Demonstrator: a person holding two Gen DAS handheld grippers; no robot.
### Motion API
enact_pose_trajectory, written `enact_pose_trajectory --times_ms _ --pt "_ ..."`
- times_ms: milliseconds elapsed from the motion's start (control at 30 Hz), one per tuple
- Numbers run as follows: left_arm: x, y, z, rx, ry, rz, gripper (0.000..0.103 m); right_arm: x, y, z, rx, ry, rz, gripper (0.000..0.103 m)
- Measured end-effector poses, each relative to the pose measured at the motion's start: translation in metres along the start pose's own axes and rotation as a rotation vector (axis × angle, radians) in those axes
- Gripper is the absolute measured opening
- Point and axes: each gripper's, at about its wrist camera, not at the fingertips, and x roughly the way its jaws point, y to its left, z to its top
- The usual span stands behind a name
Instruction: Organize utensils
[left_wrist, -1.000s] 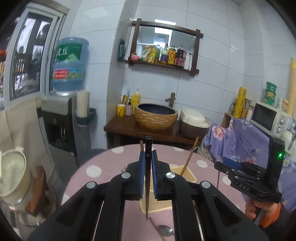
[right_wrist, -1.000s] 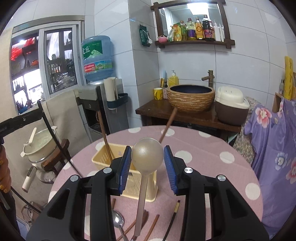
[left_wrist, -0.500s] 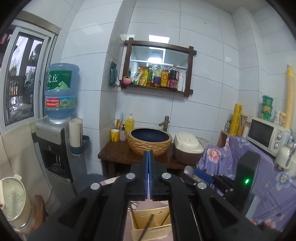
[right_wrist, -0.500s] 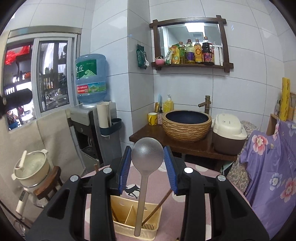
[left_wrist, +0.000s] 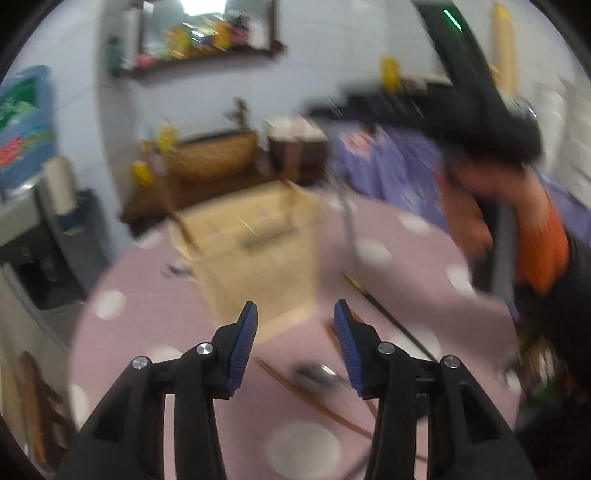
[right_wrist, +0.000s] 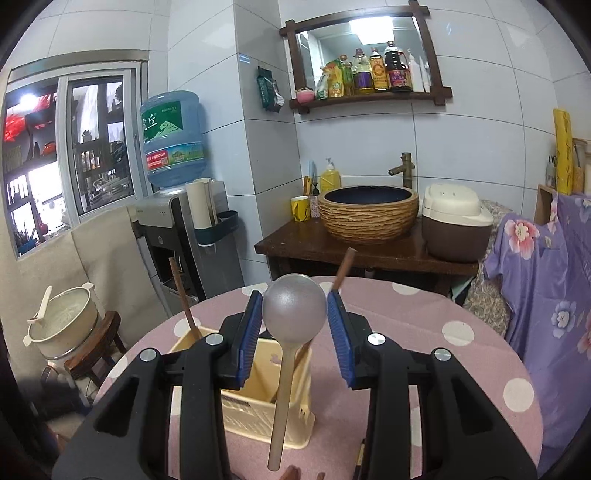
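Two grippers are seen over a pink dotted table (right_wrist: 424, 317): the left gripper (left_wrist: 295, 314), its jaws just opened and empty, is held above loose chopsticks (left_wrist: 314, 402), while a grey ladle (right_wrist: 293, 314) is pinched by the right gripper (right_wrist: 293, 317). Beyond stands the cream utensil basket (right_wrist: 258, 387).

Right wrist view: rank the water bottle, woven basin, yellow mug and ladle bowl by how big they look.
1. Woven basin
2. Water bottle
3. Ladle bowl, inflated by sitting close to the camera
4. Yellow mug
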Motion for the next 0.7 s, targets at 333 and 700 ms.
enact_pose_trajectory --times_ms 333,700 --pt "0.036 -0.090 -0.051 0.291 0.206 -0.234 0.035 -0.016 -0.008 -0.030 0.030 0.019 0.017 0.037" --pt "0.062 -0.103 -0.051 0.329 0.288 -0.226 0.022 -0.024 -0.006 -0.039 0.038 0.028 0.039 0.037"
